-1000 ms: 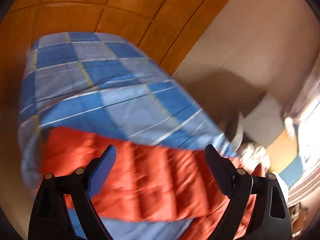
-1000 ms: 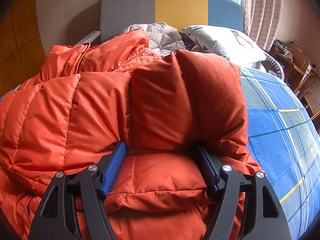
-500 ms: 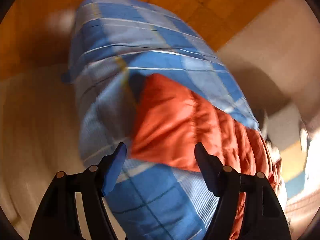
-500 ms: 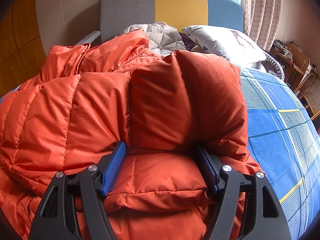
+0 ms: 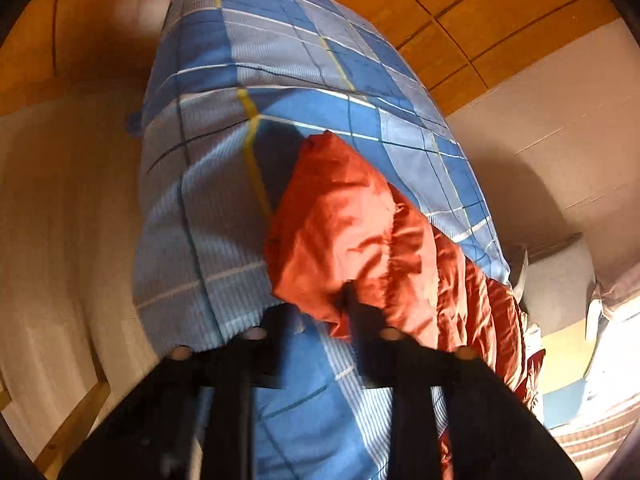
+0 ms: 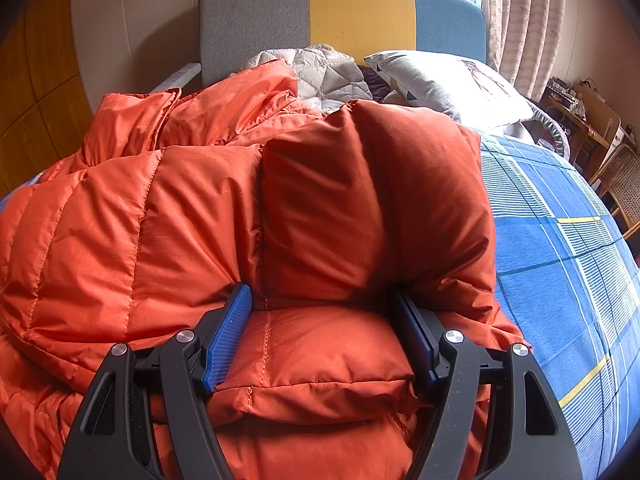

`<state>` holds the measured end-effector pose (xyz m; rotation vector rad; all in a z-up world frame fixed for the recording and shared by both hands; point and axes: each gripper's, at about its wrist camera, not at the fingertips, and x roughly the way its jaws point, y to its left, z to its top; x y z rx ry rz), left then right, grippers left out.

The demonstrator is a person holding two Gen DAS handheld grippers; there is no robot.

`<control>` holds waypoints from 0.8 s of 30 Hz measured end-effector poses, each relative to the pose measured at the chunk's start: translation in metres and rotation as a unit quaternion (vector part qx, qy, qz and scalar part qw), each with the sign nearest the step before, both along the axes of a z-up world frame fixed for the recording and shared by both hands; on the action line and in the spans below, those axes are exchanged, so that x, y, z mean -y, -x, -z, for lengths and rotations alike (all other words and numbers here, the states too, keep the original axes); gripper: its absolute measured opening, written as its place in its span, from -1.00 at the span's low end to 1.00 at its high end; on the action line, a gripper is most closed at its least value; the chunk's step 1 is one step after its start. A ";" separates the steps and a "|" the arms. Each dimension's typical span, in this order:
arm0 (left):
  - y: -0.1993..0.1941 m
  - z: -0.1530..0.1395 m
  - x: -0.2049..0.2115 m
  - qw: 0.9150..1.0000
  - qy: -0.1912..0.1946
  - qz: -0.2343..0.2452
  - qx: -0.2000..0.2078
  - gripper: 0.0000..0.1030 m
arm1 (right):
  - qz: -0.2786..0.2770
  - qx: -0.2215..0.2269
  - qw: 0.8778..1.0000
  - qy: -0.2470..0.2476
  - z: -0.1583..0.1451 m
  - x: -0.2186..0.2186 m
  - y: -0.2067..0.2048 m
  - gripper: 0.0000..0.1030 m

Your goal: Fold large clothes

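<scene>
The right gripper [image 6: 322, 332] is closest in its view. Its fingers [image 6: 228, 336] are wide apart, one on each side of a puffy fold of the orange jacket [image 6: 200, 220], and they push into it. The jacket lies in a big pile on the bed [image 6: 560, 260], mostly on the left side. The bed has a blue checked cover with white and yellow lines.

Past the jacket sit a grey quilted blanket [image 6: 332, 72] and a white pillow [image 6: 448, 80]. Behind them is the headboard [image 6: 360, 12], with grey, yellow and blue parts. A striped curtain [image 6: 520, 20] hangs at the right, with a wicker chair [image 6: 620, 184] and a cluttered table [image 6: 584, 120] beside the bed.

The left gripper [image 5: 344, 304] is blurry. Its fingers are close together and pinch the near end of the jacket [image 5: 352, 232]. From there the jacket runs to the right over the blue cover [image 5: 224, 200]. The wooden floor [image 5: 60, 200] lies to the left, and brown wooden doors [image 5: 500, 12] stand at the far end.
</scene>
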<state>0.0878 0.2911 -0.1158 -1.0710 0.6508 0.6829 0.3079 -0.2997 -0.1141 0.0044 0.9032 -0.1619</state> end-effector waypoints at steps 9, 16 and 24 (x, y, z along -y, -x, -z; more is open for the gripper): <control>-0.049 -0.047 0.013 0.992 -0.097 0.079 0.031 -0.87 | -0.001 0.000 1.000 -0.004 0.000 0.001 0.000 0.36; -0.118 -0.099 0.067 0.966 -0.144 0.195 0.094 -0.88 | -0.001 0.000 1.000 -0.004 0.000 0.001 -0.001 0.36; -0.189 -0.124 0.164 0.920 -0.155 0.335 0.132 -0.89 | -0.002 0.000 1.000 -0.007 0.000 0.001 -0.001 0.36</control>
